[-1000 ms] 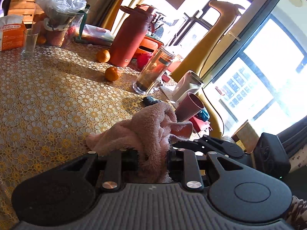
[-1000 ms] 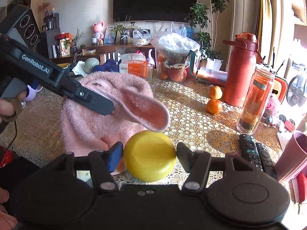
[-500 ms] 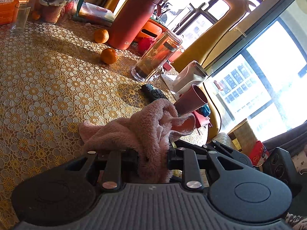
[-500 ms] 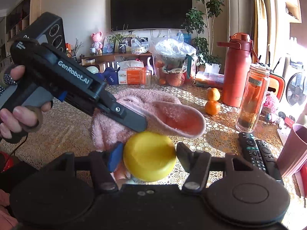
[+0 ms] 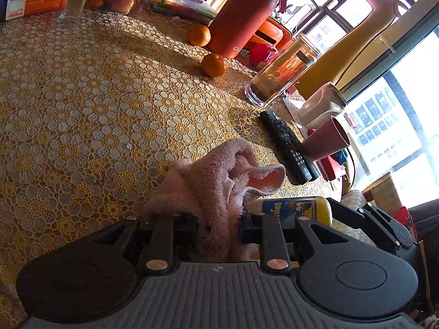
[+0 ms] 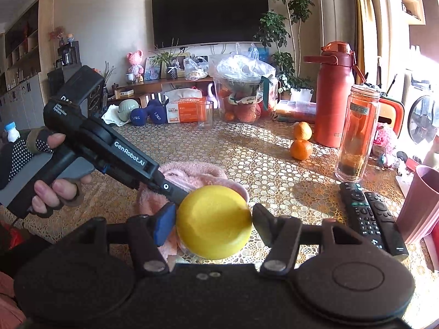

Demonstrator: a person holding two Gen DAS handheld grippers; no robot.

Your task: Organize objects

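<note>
Crowding the table [image 6: 274, 170]: remotes [image 6: 370, 216], oranges [image 6: 301, 149]

My left gripper [image 5: 218, 219] is low over the table, its two fingers closed tight on the pink towel [image 5: 216, 181] that bunches up between them. From the right wrist view it reaches in from the left, my gloved left hand [image 6: 41, 170] wrapped round its handle with a finger through the trigger loop. My right gripper [image 6: 211, 219] sits near and level, both pads pressed against the sides of the yellow bottle [image 6: 214, 220], gripped end-on toward the camera
</note>
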